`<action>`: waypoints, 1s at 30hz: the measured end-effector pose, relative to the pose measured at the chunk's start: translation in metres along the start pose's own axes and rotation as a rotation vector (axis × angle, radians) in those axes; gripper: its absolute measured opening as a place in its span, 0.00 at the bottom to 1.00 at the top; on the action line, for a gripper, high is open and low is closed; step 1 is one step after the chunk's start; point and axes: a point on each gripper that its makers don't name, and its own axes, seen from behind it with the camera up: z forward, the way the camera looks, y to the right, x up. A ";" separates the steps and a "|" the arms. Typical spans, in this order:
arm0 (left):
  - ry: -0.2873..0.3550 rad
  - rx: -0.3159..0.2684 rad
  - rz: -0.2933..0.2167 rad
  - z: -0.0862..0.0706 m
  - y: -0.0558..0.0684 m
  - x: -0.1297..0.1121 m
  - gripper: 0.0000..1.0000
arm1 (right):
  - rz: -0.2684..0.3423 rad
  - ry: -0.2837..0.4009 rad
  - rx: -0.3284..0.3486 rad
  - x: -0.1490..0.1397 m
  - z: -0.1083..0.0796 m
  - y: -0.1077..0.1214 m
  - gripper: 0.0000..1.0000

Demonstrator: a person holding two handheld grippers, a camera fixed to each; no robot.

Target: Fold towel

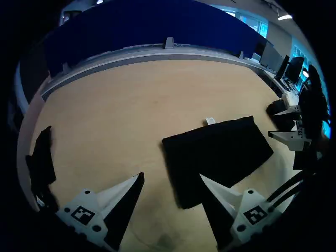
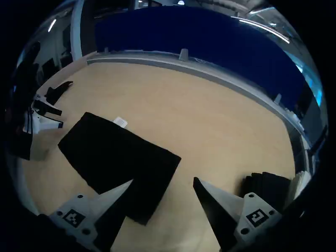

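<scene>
Left gripper view — towel [image 1: 218, 155] flat, just fwd of left tongs [image 1: 171, 175].

Left gripper view: low over light wooden surface [image 1: 126, 109], facing dark blue partition wall [image 1: 147, 29], flat black cloth towel [image 1: 218, 155] near, right of centre; right hand-held gripper [image 1: 271, 124] at right edge. Right gripper view: same surface, wall, towel from the opposite side, towel left; left hand-held gripper [image 2: 62, 119] far left.
</scene>
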 end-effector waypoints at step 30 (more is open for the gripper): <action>0.008 0.077 -0.076 -0.061 -0.005 -0.070 0.87 | -0.115 -0.075 0.124 -0.054 -0.022 -0.032 0.98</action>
